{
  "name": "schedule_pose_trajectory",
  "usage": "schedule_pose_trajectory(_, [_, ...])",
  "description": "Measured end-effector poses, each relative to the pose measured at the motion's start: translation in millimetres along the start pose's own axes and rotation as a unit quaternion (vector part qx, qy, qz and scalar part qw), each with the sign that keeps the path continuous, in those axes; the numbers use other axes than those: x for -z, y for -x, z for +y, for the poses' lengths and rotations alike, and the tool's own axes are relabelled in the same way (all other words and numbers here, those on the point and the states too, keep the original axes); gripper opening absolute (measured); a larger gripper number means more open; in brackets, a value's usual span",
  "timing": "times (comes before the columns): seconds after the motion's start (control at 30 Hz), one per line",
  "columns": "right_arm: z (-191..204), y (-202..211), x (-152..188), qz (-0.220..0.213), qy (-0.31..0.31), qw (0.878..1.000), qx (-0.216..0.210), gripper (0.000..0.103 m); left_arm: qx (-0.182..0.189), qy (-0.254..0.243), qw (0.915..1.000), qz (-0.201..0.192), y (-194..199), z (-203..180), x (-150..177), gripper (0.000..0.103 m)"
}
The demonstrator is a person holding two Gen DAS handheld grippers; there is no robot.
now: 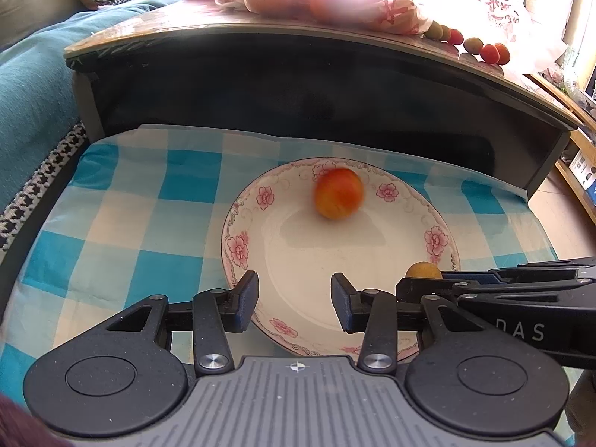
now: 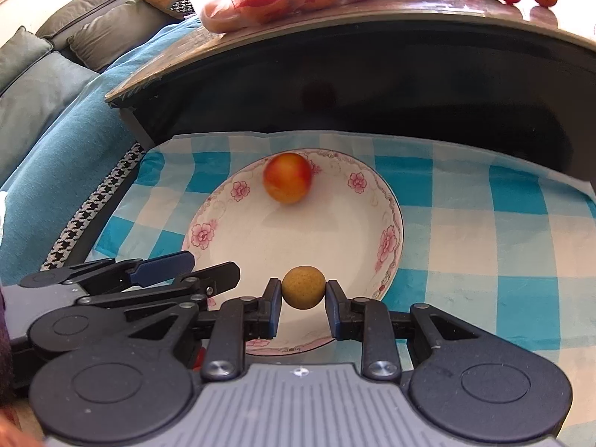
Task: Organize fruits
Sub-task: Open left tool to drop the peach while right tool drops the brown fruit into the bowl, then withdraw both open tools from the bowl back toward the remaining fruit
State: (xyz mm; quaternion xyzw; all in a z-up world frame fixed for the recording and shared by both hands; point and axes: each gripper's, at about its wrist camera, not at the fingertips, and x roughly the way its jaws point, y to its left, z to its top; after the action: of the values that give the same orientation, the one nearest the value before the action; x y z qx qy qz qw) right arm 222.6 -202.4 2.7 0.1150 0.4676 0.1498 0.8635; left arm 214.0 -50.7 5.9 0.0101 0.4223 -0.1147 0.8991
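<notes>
Fruit (image 2: pixel 287 178), red-orange, motion-blurred, on plate (image 2: pixel 387 201)

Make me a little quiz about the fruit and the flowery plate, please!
1. True or false: the round red-and-orange fruit lies on the white plate with pink flowers.
2. Which gripper holds the small round tan fruit? A) left gripper B) right gripper C) neither
3. Fill in: the plate sits on a blue-and-white ______ cloth.

Key:
1. True. It sits on the plate's far side and looks blurred.
2. B. Its two fingers press the fruit from both sides above the plate's near rim; the left gripper is open and empty.
3. Checked.
</notes>
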Motion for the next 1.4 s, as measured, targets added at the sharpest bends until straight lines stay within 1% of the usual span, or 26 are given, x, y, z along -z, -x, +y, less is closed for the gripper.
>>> schedule_pose_trajectory(0.1, [1,0,0,0.0,0.003,1.0,0.008,0.029,-0.001,-0.001,1.0,0.0,1,-1,0,0.052])
schedule_pose_trajectory(0.33, [2,3,0,-0.004,0.005,1.0,0.011,0.03,-0.002,-0.002,1.0,-0.004,6,-1,-1,0.054])
schedule_pose_trajectory(0.77, [12,25,4,-0.017,0.014,1.0,0.01,0.031,-0.003,-0.01,0.9997,-0.021,36,-2,1,0.059])
schedule_pose_trajectory(1.17, [27,44,23,-0.015,0.027,1.0,0.005,0.032,-0.006,-0.009,0.9997,-0.021,59,3,18,0.061])
schedule_pose_trajectory(1.4, [33,49,39,-0.006,0.031,0.999,0.006,0.032,-0.003,-0.006,0.9999,-0.012,70,6,34,0.061])
